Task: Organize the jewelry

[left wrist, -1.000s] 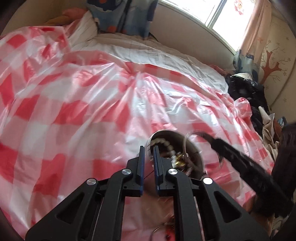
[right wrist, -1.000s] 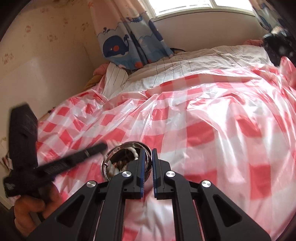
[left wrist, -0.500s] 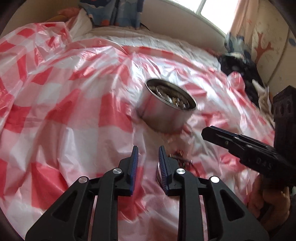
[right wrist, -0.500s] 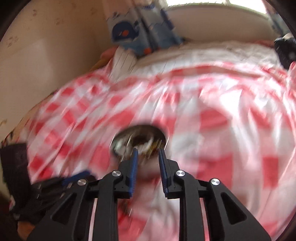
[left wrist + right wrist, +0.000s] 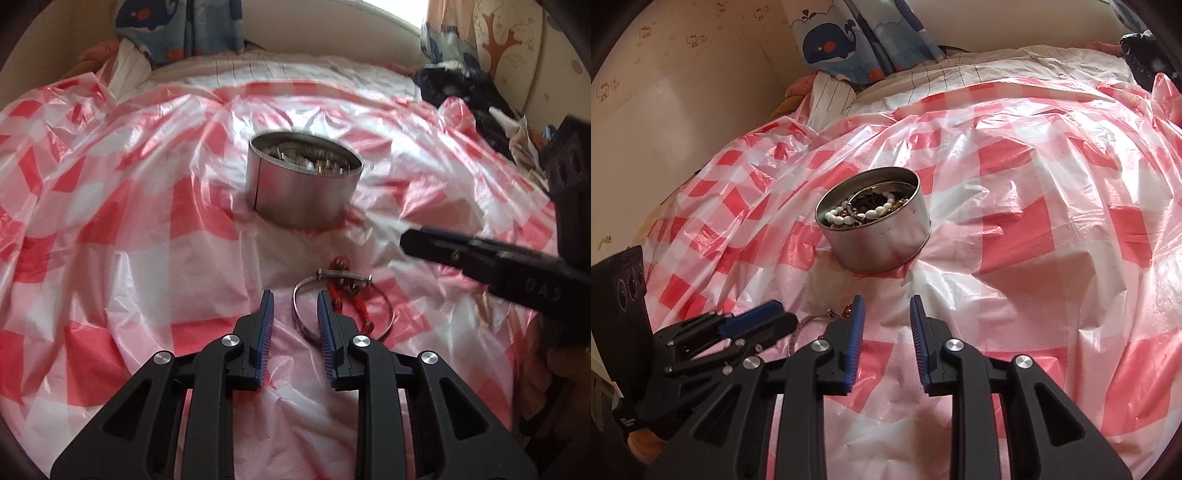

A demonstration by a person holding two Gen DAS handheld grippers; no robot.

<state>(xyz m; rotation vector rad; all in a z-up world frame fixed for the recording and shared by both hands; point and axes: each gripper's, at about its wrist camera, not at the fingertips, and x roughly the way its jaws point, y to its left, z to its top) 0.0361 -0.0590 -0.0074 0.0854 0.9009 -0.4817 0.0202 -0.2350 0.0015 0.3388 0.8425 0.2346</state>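
Red-and-white checked plastic sheeting (image 5: 155, 229) covers the whole bed and is your work surface, probably so small pieces show up and do not sink into the bedding. At its centre stands a round metal tin (image 5: 882, 236), the landmark for everything else. The tin is open-topped and already holds a white bead bracelet (image 5: 849, 218) and other pieces, so it seems to be where the jewelry is being gathered.

Just in front of the tin, nearer to you, a thin silver bangle (image 5: 340, 306) lies flat on the sheet with a red cord bracelet (image 5: 347, 291) draped across it. These look like the pieces left to collect.

Your left gripper (image 5: 293, 325) hovers in front of the tin right over the bangle; its jaws have just been opening, now spread, with the bangle's near rim between them but not pinched. Your right gripper (image 5: 886, 325), to the right of the bangle, has also just been opening and stands spread over bare sheet, holding nothing.
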